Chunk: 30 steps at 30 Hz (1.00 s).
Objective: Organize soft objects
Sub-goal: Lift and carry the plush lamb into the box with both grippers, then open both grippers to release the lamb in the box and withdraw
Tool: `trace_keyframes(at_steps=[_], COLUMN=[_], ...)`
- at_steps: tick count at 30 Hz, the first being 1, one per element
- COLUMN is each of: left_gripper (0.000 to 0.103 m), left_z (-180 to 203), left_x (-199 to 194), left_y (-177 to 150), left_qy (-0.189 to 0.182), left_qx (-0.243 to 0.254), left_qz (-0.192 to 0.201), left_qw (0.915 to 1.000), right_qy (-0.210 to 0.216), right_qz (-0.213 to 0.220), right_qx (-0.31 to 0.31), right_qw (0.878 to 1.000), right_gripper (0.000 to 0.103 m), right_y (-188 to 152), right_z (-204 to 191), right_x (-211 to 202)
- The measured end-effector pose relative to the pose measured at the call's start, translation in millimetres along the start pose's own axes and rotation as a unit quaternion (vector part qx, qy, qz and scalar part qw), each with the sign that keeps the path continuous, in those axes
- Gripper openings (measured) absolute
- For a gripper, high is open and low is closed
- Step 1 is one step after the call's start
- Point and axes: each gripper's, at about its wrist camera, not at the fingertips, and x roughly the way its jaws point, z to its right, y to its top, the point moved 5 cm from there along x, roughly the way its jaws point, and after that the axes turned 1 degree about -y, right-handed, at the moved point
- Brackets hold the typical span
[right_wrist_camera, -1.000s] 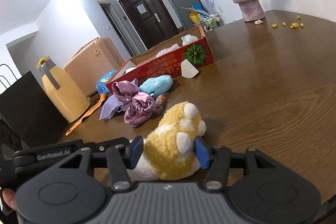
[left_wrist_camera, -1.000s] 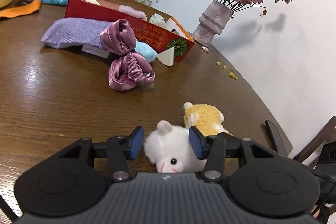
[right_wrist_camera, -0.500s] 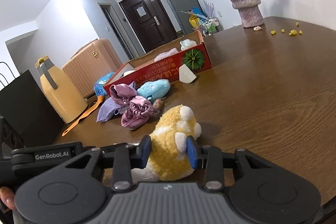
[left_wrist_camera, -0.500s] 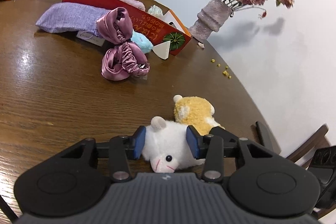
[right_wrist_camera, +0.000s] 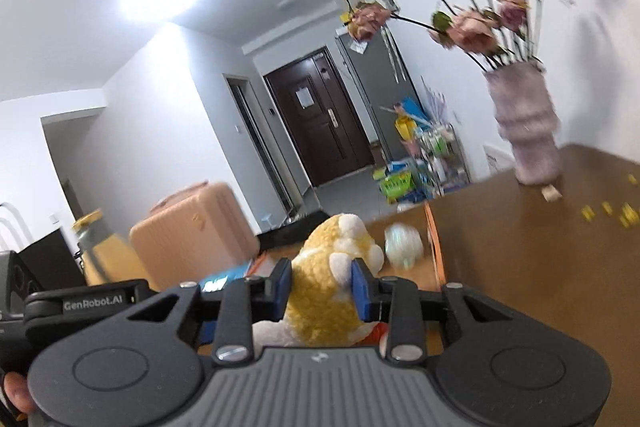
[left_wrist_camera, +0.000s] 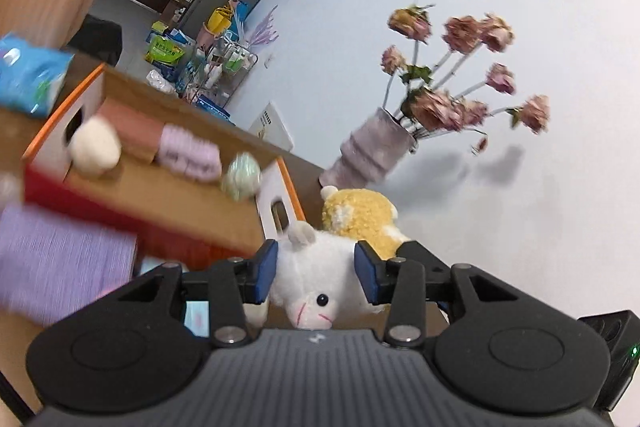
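Left wrist view, grip: the left gripper [left_wrist_camera: 316, 273] has its jaws part-way closed and pressing into both sides of the white plush toy [left_wrist_camera: 316, 279]; they have just been closing on it.
Left wrist view, place: the toy sits between the jaws, off the worktop, its face turned back toward the camera.
Left wrist view, done: ahead and left of the jaws the open cardboard box [left_wrist_camera: 160, 183] already holds a cream ball [left_wrist_camera: 95, 146], a pink roll [left_wrist_camera: 188, 151] and a pale green ball [left_wrist_camera: 242, 175].
Left wrist view, left: the purple cloth [left_wrist_camera: 60, 267] lies outside the box, left of the jaws.
Left wrist view, unclear: the whole left part is smeared; whatever lies below the jaws is covered by the gripper body.
Right wrist view, grip: the right gripper [right_wrist_camera: 322, 289] has its jaws drawn in on the yellow plush toy [right_wrist_camera: 324, 287], denting its pile; they have just been closing.
Right wrist view, place: the toy is between the jaws, above the worktop [right_wrist_camera: 540, 267], with the box's corner just beyond.
Right wrist view, left: both toys are not yet in the box, so I judge the carry about half done.
Right wrist view, unclear: the box interior is mostly hidden behind the toy; the vase of dried roses [right_wrist_camera: 524, 131] is blurred.
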Motion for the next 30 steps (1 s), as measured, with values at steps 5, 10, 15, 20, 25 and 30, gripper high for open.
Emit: trace_keyframes(at_steps=[5,10,15,20,25,30], left_gripper=[0.042,0.042,0.042,0.042,0.044,0.051], left_z=[-46,-85,-88,-73,-58,-25], left_x=[78,132,152,154,122,64], left_y=[36,31,19,15,28,52], left_qy=[0.043,0.078,0.074,0.093,0.095,0.133], left_qx=[-0.033,-0.051,-0.033,-0.002,0.014,0.103], left_qz=[-0.036,-0.075,-0.115,-0.120,-0.100,-0.050], left_qw=[0.9979,0.9928,0.9901,0.9884,0.9904,0.9845], right_qy=[-0.022,-0.057,-0.116,-0.152,-0.154,-0.136], right_qz=[-0.043,-0.085,-0.118,-0.113,-0.102,-0.088], right_qx=[0.022,0.036,-0.009,-0.054,-0.068,-0.118], right_qw=[0.999,0.994,0.986,0.980,0.980,0.980], right_gripper=[0.031,0.031,0.033,0.035,0.037,0.051], right_y=[6,-13,-29,-29,-10,24], right_z=[30,56,59,48,40,14], right_x=[92,148,160,154,133,98])
